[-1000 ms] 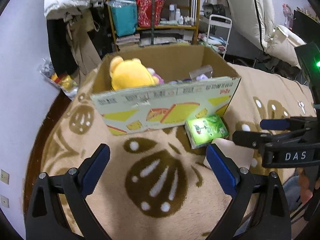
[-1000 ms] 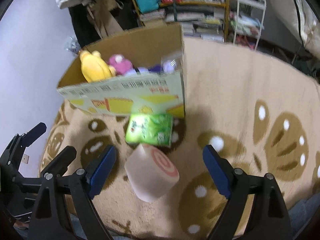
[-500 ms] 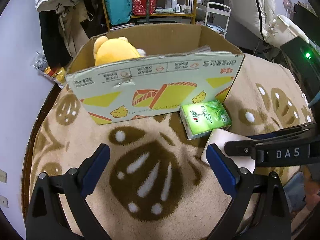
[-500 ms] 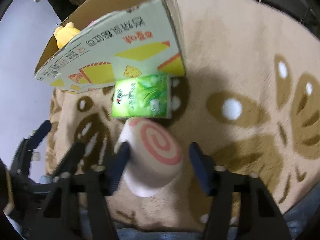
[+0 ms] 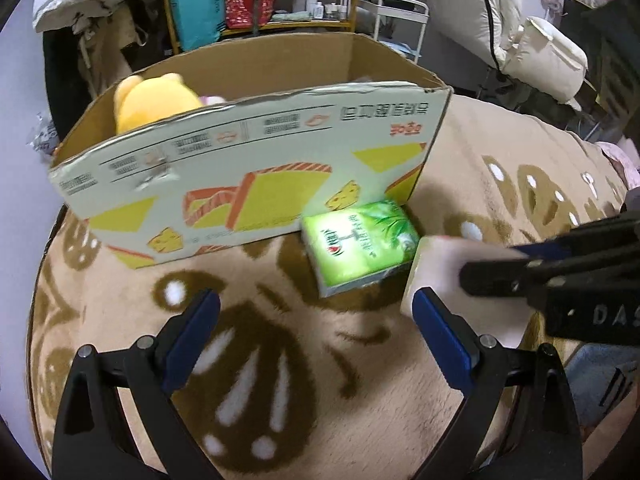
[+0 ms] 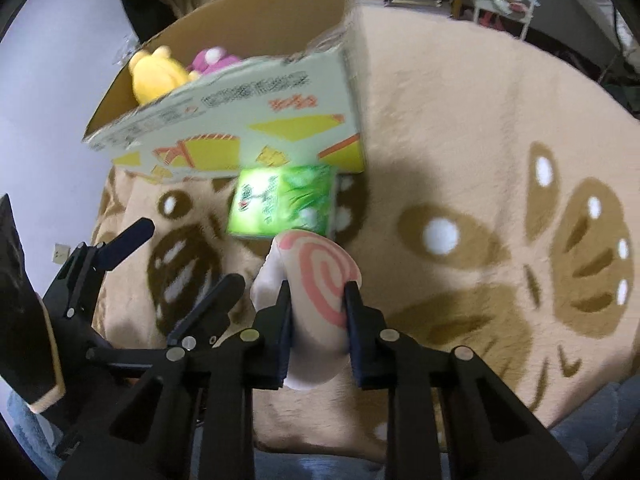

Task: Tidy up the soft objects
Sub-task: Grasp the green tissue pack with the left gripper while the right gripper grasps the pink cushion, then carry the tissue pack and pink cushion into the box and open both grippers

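Step in hand: securing the white, cylinder-shaped plush roll with a pink spiral on its end [image 6: 316, 288] so it can go into the open printed cardboard box [image 6: 256, 120], as I judge it.
How to do it well: lift straight up before swinging toward the box, so the roll clears the green plastic-wrapped tissue pack [image 6: 282, 204] touching its far end; keep the squeeze firm, since soft stuffing may slip out.
Right tool [image 6: 316, 300]: its jaws have just been closing and now pinch the plush roll from both sides, denting it.
Left tool [image 5: 316, 332]: spread wide, holding nothing, hovering over the beige blanket with brown paw-like patterns [image 5: 500, 152], the tissue pack ahead and to its right.
Where things are: the roll lies on the blanket just in front of the tissue pack, which sits against the box's near wall.
Already in the box: a yellow plush bear [image 6: 154, 74] and a pink plush toy [image 6: 210, 58].
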Demonstrator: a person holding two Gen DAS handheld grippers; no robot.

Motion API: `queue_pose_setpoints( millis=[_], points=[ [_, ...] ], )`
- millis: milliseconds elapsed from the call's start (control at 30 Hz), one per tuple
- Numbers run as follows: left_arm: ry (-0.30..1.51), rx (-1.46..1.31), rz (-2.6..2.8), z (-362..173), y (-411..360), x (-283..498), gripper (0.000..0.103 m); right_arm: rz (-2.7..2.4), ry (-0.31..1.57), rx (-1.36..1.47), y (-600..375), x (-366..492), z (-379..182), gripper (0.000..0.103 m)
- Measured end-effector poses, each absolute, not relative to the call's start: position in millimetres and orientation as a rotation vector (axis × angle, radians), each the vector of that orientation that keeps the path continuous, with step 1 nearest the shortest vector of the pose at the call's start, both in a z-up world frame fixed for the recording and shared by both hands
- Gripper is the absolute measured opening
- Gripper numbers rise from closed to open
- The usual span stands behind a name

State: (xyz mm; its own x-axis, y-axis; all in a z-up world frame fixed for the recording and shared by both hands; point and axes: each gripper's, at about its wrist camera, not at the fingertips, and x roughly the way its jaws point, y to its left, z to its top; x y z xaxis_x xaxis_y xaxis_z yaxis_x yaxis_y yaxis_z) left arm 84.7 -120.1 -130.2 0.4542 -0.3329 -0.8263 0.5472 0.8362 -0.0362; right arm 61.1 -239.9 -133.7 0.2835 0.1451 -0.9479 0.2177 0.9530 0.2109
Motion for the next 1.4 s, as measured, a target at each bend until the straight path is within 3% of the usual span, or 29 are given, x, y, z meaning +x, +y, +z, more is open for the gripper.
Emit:
queue_pose_setpoints(
  millis=[767, 800, 833, 867, 1400],
  points=[
    [0.978, 0.234, -0.587, -166.0, -164.5, 109.3, 0.095, -0.234, 1.247, 0.284, -285.0, 73.1, -130.1, 0.025],
    [0.976, 0.232, -0.585, -167.1, -164.5, 108.7, 0.093, -0.235, 1.248, 0.282, -284.2, 72.6, -130.7, 0.025],
    [0.974, 0.229, -0.595, -167.9, -163.5, 107.8, 0.081, -0.232, 1.248, 0.283, -284.2, 72.7, -131.2, 0.025],
    [0.973, 0.234, -0.594, -168.4, -163.8, 106.3, 0.08, -0.23, 1.248, 0.285, -283.9, 72.9, -131.4, 0.025],
    [0.796, 0.251, -0.464, -104.0, -124.2, 67.0, 0.08, -0.112, 1.092, 0.263, -260.7, 64.4, -100.2, 0.025]
  ],
)
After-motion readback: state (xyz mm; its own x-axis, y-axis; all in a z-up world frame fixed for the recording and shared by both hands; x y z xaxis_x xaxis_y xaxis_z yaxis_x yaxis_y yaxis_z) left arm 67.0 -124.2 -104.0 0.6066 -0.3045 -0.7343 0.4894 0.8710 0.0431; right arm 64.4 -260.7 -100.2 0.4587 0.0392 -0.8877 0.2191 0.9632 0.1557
